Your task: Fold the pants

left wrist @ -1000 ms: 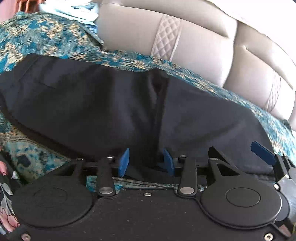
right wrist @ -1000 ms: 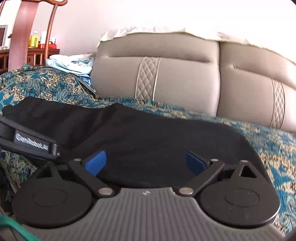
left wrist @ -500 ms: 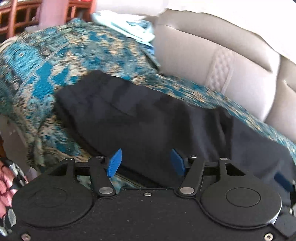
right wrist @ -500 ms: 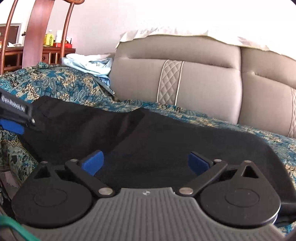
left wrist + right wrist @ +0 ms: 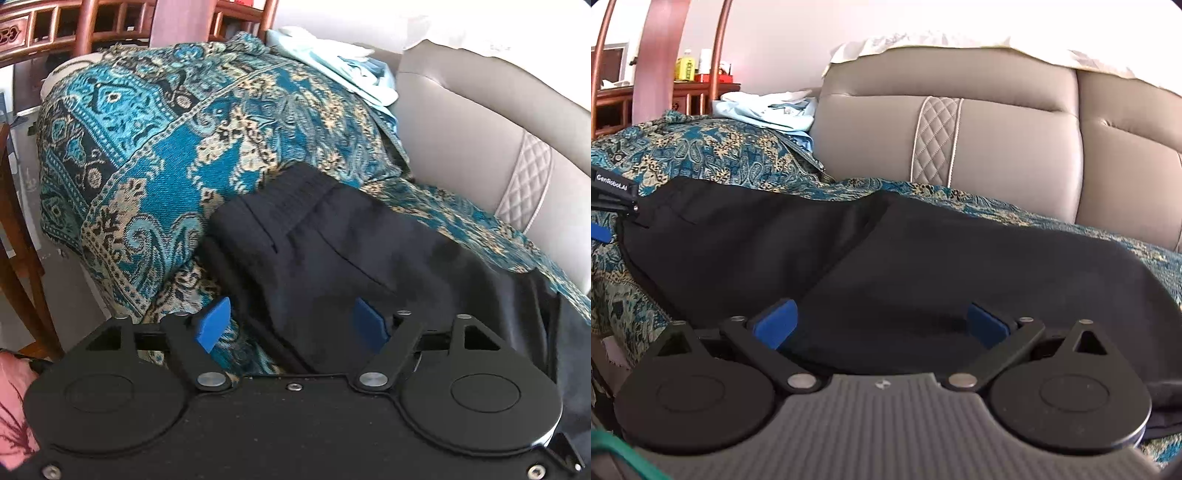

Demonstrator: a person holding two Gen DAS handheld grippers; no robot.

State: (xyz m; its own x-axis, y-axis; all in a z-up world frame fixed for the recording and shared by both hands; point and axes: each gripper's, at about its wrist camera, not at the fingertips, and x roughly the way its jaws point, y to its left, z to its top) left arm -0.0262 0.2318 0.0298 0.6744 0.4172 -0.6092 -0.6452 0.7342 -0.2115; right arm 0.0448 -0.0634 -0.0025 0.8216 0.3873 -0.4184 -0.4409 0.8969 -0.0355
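Black pants (image 5: 332,258) lie folded lengthwise on a sofa seat covered by a teal patterned throw (image 5: 147,147). The waistband end (image 5: 295,184) points toward the armrest at the left. My left gripper (image 5: 291,325) is open, its blue pads just over the near edge of the pants by the waist end. In the right wrist view the pants (image 5: 923,266) stretch across the seat. My right gripper (image 5: 882,325) is open and empty, just above the near edge of the leg part. The left gripper's tip (image 5: 609,199) shows at the far left.
The grey sofa backrest (image 5: 960,147) rises behind the pants. Light blue clothes (image 5: 768,110) lie piled on the armrest. A wooden chair (image 5: 110,22) and a wooden sideboard (image 5: 683,96) stand beyond the sofa's left end.
My left gripper has swung left from the middle of the pants to the waistband end and opened wider. My right gripper has shifted slightly left and stays open.
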